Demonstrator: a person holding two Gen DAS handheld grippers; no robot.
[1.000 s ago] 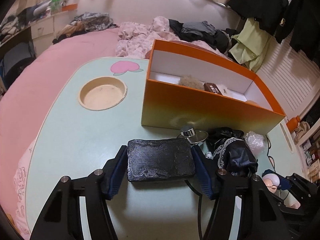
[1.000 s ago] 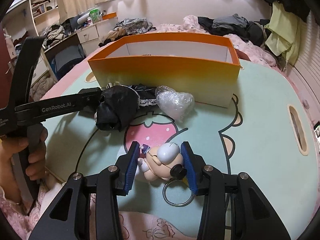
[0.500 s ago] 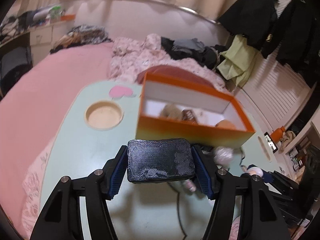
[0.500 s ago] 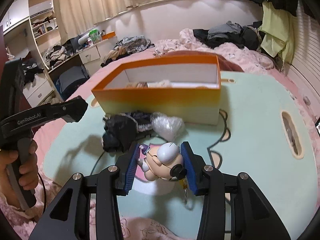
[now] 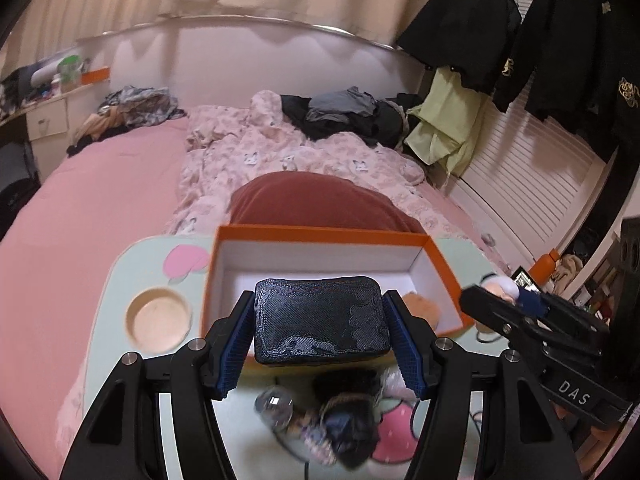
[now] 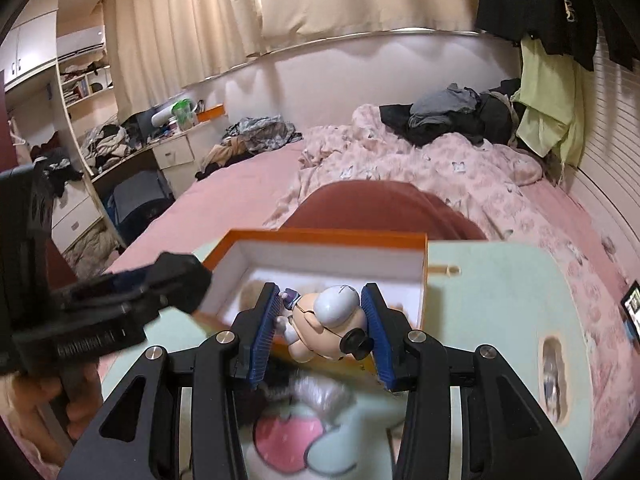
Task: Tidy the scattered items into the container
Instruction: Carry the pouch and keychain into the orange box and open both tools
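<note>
Count: two hand-held grippers, one orange box (image 5: 320, 236), one tabletop (image 5: 116, 280).

The left hand-held gripper (image 5: 322, 330) clamps one black textured case (image 5: 320, 320) between its blue pads, held above the near wall of the box. The right hand-held gripper (image 6: 322, 330) clamps one small figurine (image 6: 332, 320), also above the near wall of the box.

On the tabletop in front of the box lie one black fabric bundle (image 5: 348, 416) and one clear plastic wad (image 5: 276, 404), both blurred. Inside the box, at least one tan item (image 5: 420, 306) shows; the exact number is unclear.

Change from one second earlier: both held items have risen from the tabletop to above the box.
</note>
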